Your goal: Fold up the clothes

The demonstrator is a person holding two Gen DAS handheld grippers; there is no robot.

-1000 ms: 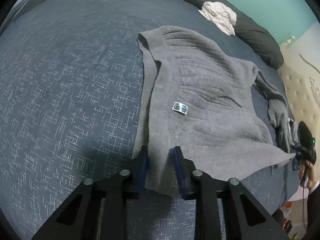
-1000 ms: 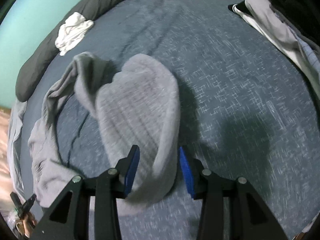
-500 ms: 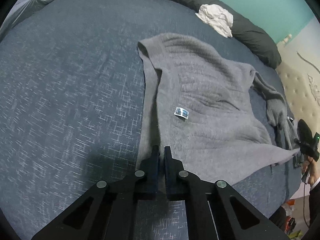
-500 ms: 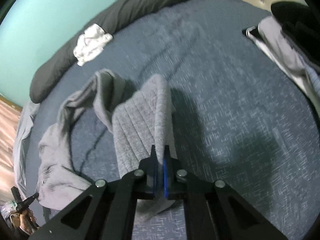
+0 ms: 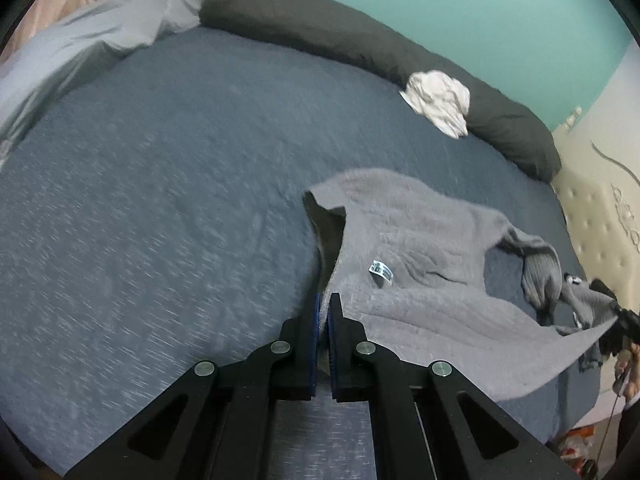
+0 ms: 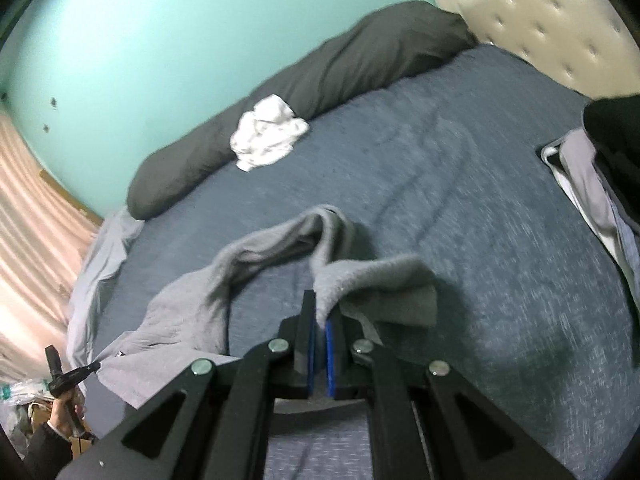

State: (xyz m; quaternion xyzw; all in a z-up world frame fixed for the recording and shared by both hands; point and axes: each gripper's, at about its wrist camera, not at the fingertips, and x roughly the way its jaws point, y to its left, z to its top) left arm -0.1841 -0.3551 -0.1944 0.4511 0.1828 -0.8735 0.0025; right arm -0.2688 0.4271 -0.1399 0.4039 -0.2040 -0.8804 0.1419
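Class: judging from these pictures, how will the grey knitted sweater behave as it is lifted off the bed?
The grey knitted sweater is probably floppy: it sags between both pinched edges. Likely to bunch: its sleeve already trails crumpled. Its fuzzy knit probably resists slipping.

My left gripper (image 5: 324, 300): matte black frame, two angular fingers (image 5: 343, 344), blue pads on inner faces. Four round silver screws across linkage; triangular cut-outs in both outer arms. My right gripper (image 6: 320, 308): same black build, same blue pads, four silver screws, triangular cut-outs. My hand (image 6: 66, 410) at lower left edge: dark sleeve, pale cuff.
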